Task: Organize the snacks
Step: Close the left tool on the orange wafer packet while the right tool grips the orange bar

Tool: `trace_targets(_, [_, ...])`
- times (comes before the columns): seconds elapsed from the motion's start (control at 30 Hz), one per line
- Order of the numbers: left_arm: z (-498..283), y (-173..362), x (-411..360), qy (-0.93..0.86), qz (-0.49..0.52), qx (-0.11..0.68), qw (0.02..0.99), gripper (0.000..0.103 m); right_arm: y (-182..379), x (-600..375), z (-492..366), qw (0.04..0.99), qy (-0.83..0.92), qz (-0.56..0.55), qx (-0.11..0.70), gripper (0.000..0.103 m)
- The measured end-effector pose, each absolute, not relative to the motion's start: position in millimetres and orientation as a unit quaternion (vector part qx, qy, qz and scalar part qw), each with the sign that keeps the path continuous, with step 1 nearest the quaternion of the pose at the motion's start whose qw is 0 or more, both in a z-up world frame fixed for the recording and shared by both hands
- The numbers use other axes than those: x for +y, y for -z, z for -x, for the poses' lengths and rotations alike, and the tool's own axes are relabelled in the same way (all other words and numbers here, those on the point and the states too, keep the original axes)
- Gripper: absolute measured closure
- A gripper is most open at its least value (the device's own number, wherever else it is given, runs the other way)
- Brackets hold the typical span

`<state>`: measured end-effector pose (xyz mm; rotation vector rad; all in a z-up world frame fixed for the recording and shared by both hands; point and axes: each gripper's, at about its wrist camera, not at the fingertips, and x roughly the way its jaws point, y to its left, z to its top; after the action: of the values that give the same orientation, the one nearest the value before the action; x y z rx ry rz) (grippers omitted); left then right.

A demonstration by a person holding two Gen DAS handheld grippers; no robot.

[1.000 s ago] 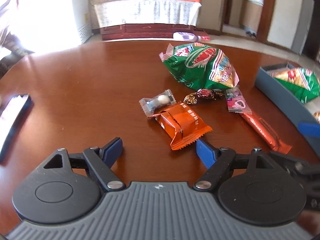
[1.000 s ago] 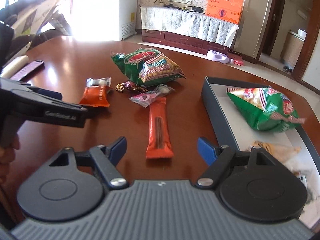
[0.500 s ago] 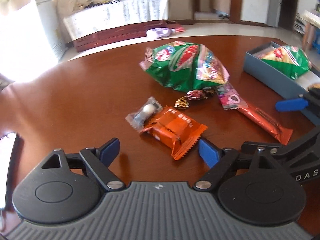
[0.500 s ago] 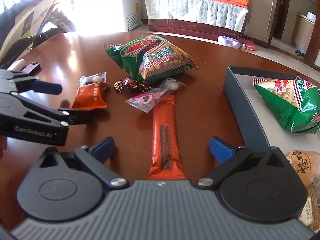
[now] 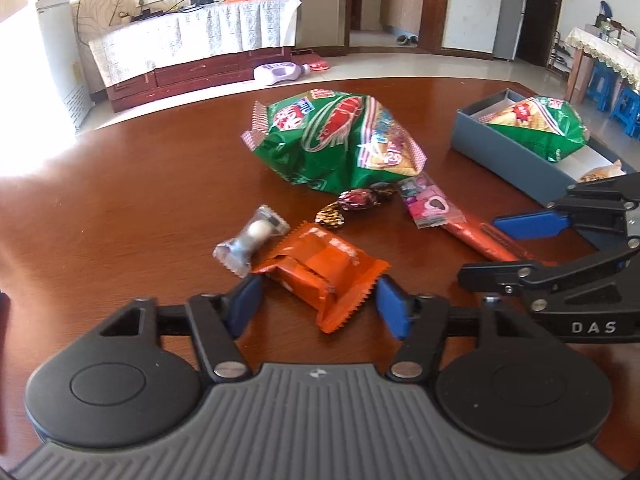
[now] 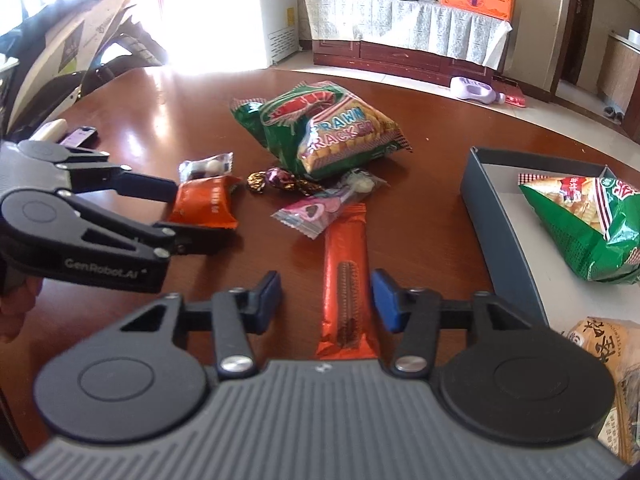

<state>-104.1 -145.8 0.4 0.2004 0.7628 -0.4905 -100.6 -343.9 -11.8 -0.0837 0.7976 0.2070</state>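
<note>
Left gripper (image 5: 316, 304) has just been closing around the orange wafer pack (image 5: 320, 270), mid-counter; pads not yet pressing. Right gripper (image 6: 325, 300) likewise closing, unclenched, astride the red bar (image 6: 346, 276) beside the grey box (image 6: 500, 240). Packs should be pinched centrally before lifting.

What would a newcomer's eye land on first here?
Probably the big green prawn cracker bag mid-table, with small sweets scattered before it. Next, both grippers, jaws just closing: the left gripper around the orange packet, the right gripper astride the long orange bar.
</note>
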Motion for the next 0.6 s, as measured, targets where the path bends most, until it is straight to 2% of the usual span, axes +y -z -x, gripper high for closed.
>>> trace_targets(0.03, [104.5,-0.3,-146.7,0.239,-0.096,0.366,0.894,0.048,11.4,-343.4,101.3,0.915,-0.103,0.041,0.387,0.057])
trace_targets(0.13, [105.1,-0.5,-148.7,0.238,-0.093,0.364,0.896,0.054,9.8,-341.7,104.2,0.914,-0.107,0.042,0.388,0.068])
trace_targets(0.23, [105.9,-0.4,-150.6,0.241,-0.083,0.364,0.896,0.062,9.1,-340.8,109.7,0.914,-0.109,0.046,0.389,0.070])
trace_targets(0.6, [133.0,-19.3,-166.1,0.255,-0.079,0.320,0.909,0.066,-2.0,-351.3,137.2,0.918,-0.116,0.029,0.379,0.072])
